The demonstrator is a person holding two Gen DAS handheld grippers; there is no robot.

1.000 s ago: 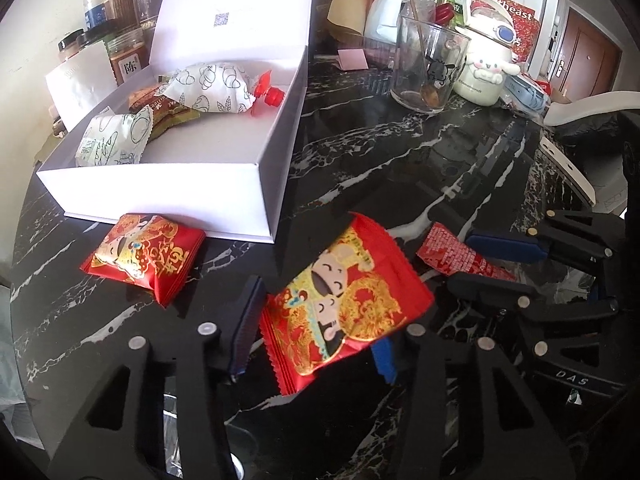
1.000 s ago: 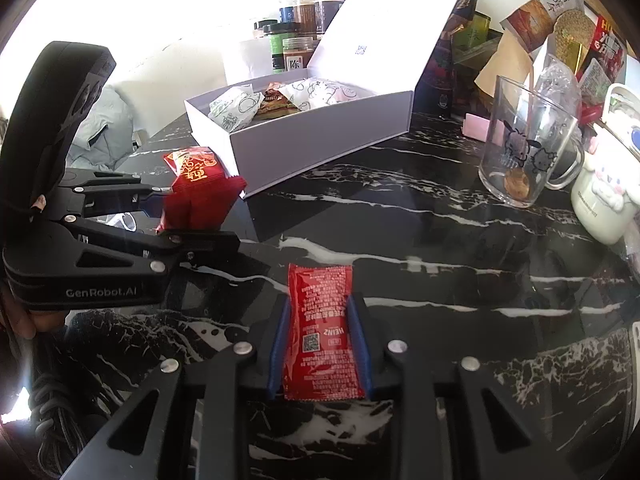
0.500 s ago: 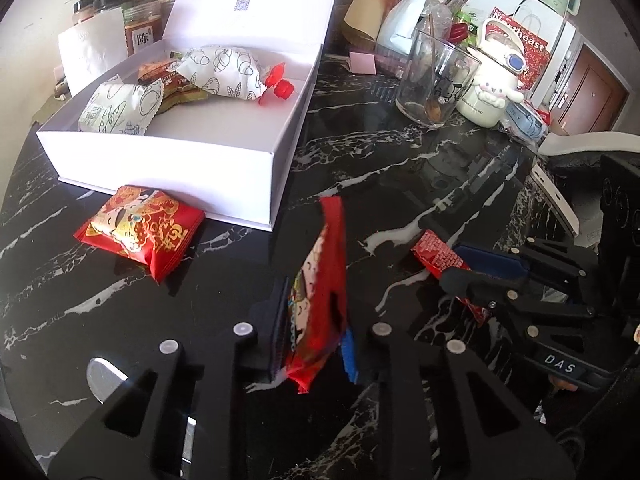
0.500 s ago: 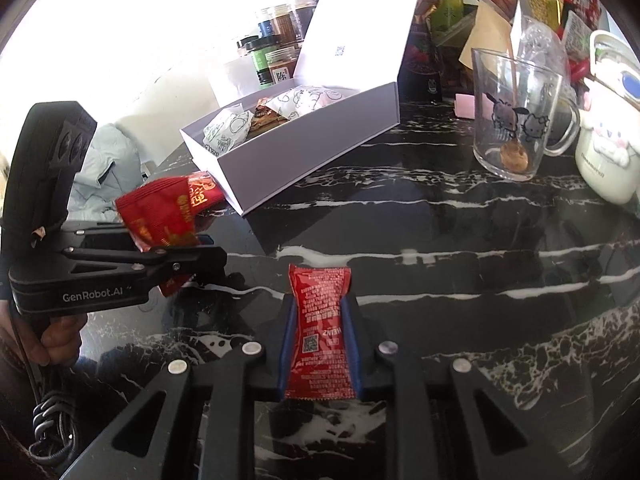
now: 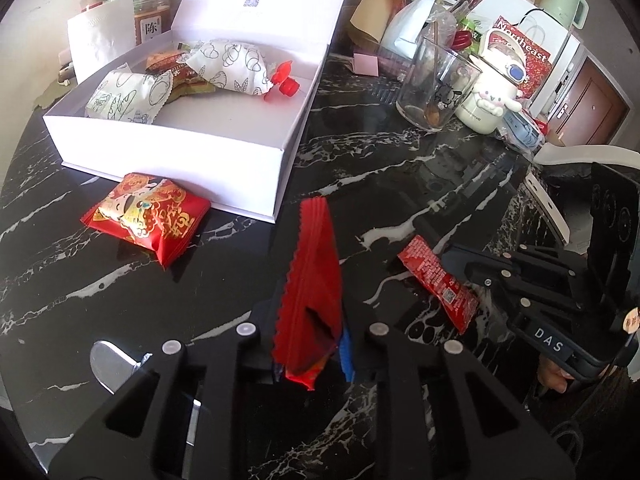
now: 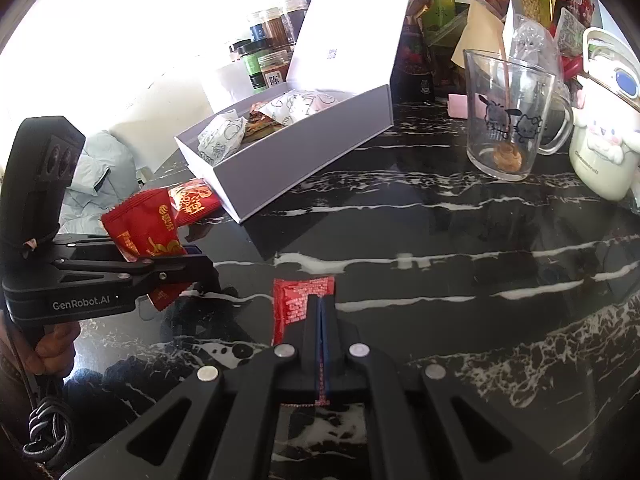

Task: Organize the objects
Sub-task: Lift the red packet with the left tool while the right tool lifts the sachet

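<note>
My left gripper (image 5: 310, 332) is shut on a red snack packet (image 5: 312, 280), held on edge above the black marble table; it also shows in the right wrist view (image 6: 140, 232). My right gripper (image 6: 321, 312) is shut on a red ketchup sachet (image 6: 294, 300), also visible in the left wrist view (image 5: 438, 280). A second red snack packet (image 5: 146, 214) lies on the table against the front of the open white box (image 5: 176, 152). The box holds two white patterned packets, brown packets and a small red piece.
A glass mug (image 6: 506, 120) and a white character mug (image 6: 600, 152) stand at the back right. Jars (image 6: 264, 56) and bags crowd the back behind the box lid. A metal piece (image 5: 110, 364) lies near the table's front left edge.
My left gripper has closed on the red packet, turned it on edge and lifted it. My right gripper has closed flat on the ketchup sachet and lifted it.
</note>
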